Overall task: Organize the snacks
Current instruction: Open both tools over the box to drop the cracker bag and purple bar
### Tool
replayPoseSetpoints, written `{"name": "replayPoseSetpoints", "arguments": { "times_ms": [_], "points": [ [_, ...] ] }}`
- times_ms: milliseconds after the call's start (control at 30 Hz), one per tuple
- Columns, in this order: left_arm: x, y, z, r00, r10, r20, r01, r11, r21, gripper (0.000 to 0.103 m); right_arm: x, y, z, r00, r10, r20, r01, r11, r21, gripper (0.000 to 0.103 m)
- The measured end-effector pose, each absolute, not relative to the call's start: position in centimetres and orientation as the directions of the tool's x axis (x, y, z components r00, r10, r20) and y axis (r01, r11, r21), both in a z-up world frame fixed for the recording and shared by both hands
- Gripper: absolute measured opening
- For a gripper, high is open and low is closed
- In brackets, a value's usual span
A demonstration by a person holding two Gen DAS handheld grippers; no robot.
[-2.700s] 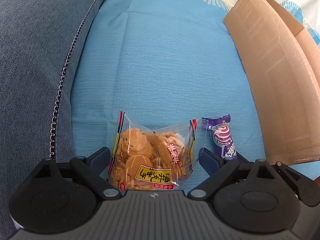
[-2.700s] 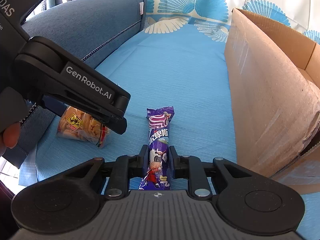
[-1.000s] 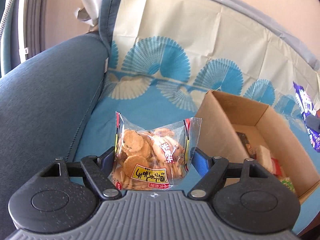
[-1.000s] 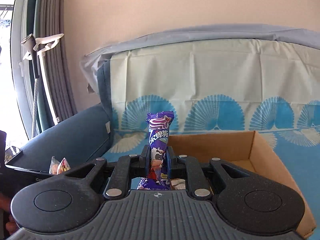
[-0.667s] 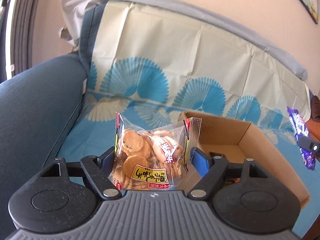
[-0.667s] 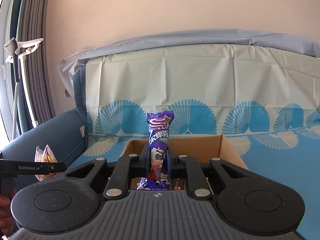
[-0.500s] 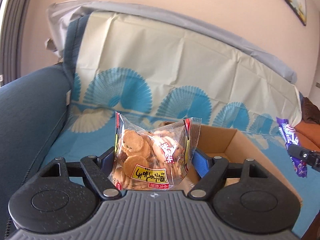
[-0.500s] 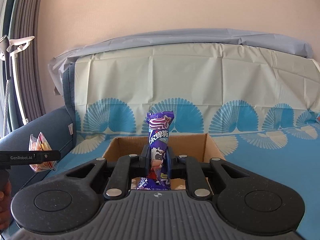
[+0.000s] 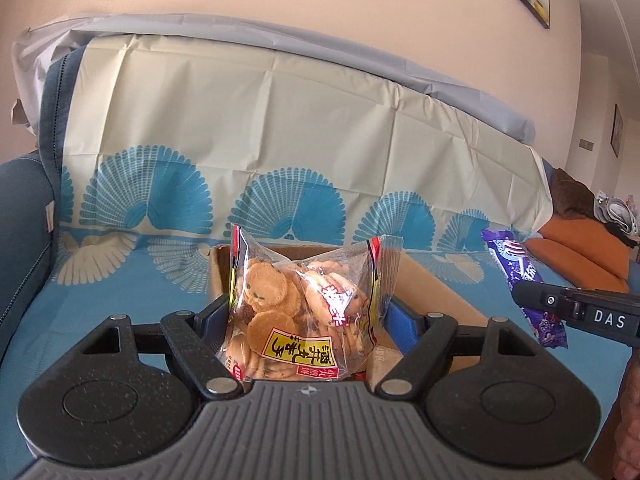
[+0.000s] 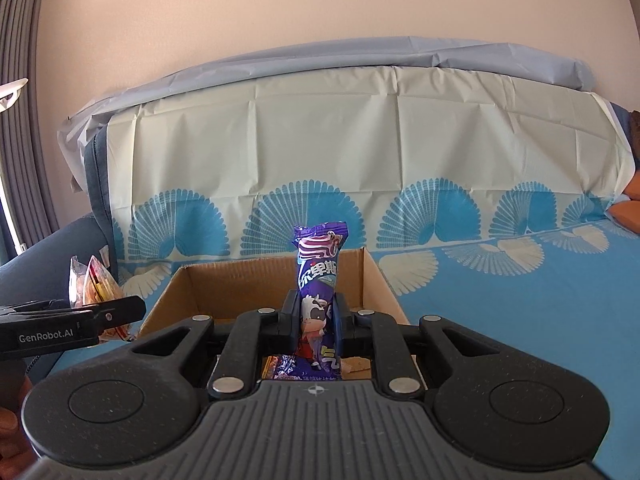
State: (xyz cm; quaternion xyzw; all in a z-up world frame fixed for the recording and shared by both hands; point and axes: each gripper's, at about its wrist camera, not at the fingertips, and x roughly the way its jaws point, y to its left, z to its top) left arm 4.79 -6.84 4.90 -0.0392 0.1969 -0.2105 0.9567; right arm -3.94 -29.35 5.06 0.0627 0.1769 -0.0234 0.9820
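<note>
My left gripper (image 9: 308, 312) is shut on a clear bag of small round biscuits (image 9: 304, 312) and holds it upright in the air before the open cardboard box (image 9: 436, 288). My right gripper (image 10: 318, 316) is shut on a purple candy bar packet (image 10: 318, 280), held upright over the near edge of the same box (image 10: 236, 288). The biscuit bag also shows at the left of the right wrist view (image 10: 92, 288). The purple packet shows at the right of the left wrist view (image 9: 520, 280). A few snacks lie in the box bottom, mostly hidden.
The box stands on a sofa seat with a blue fan-patterned cover (image 10: 540, 300). The cream backrest cover (image 9: 280, 128) rises behind. A dark blue armrest (image 9: 20, 220) is on the left. Orange cushions (image 9: 580, 256) lie far right.
Both grippers closed on their snacks on the seat, lifted them and swung right toward the box. In the last half second both views shifted a little further right; the grips are unchanged.
</note>
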Motion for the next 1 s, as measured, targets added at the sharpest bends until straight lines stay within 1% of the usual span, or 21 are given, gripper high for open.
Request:
{"name": "replayPoseSetpoints", "arguments": {
  "times_ms": [433,567,600,633,667,700,733,867,933,1000],
  "points": [
    [5.0,-8.0,4.8,0.817,-0.458,-0.351,0.418,0.889,-0.189,0.083,-3.1,-28.6,4.9,0.931,-0.018,-0.366,0.054,0.995,0.088,0.016],
    [5.2,-7.9,4.9,0.797,-0.489,-0.354,0.442,0.872,-0.211,0.092,-2.8,-28.6,4.8,0.925,-0.031,-0.378,0.066,0.995,0.08,0.018],
    [5.1,-7.8,5.1,0.804,-0.486,-0.344,0.438,0.874,-0.21,0.096,-2.7,-28.6,4.7,0.92,-0.042,-0.389,0.077,0.994,0.075,0.026],
    [5.0,-7.7,5.1,0.81,-0.482,-0.333,0.435,0.876,-0.21,0.099,-2.5,-28.6,4.6,0.915,-0.059,-0.4,0.095,0.993,0.07,0.052],
    [4.8,-7.5,5.3,0.816,-0.483,-0.319,0.435,0.875,-0.213,0.102,-2.5,-28.7,4.6,0.913,-0.082,-0.4,0.117,0.991,0.065,0.065],
    [4.7,-7.2,5.4,0.819,-0.482,-0.311,0.433,0.875,-0.215,0.102,-2.7,-28.8,4.6,0.914,-0.101,-0.393,0.137,0.989,0.064,0.083],
    [4.7,-7.0,5.4,0.822,-0.479,-0.308,0.429,0.877,-0.217,0.102,-2.8,-29.0,4.7,0.915,-0.109,-0.388,0.146,0.987,0.069,0.087],
    [4.1,-6.2,5.6,0.836,-0.461,-0.297,0.414,0.886,-0.21,0.102,-3.6,-29.5,4.7,0.917,-0.121,-0.381,0.167,0.982,0.089,0.09],
    [3.4,-5.9,5.6,0.854,-0.435,-0.285,0.399,0.9,-0.178,0.102,-4.1,-29.6,4.9,0.919,-0.134,-0.371,0.178,0.98,0.085,0.098],
    [2.5,-5.7,5.8,0.871,-0.408,-0.274,0.385,0.913,-0.134,0.102,-4.7,-29.8,5.0,0.921,-0.135,-0.366,0.181,0.979,0.093,0.102]
  ]
}}
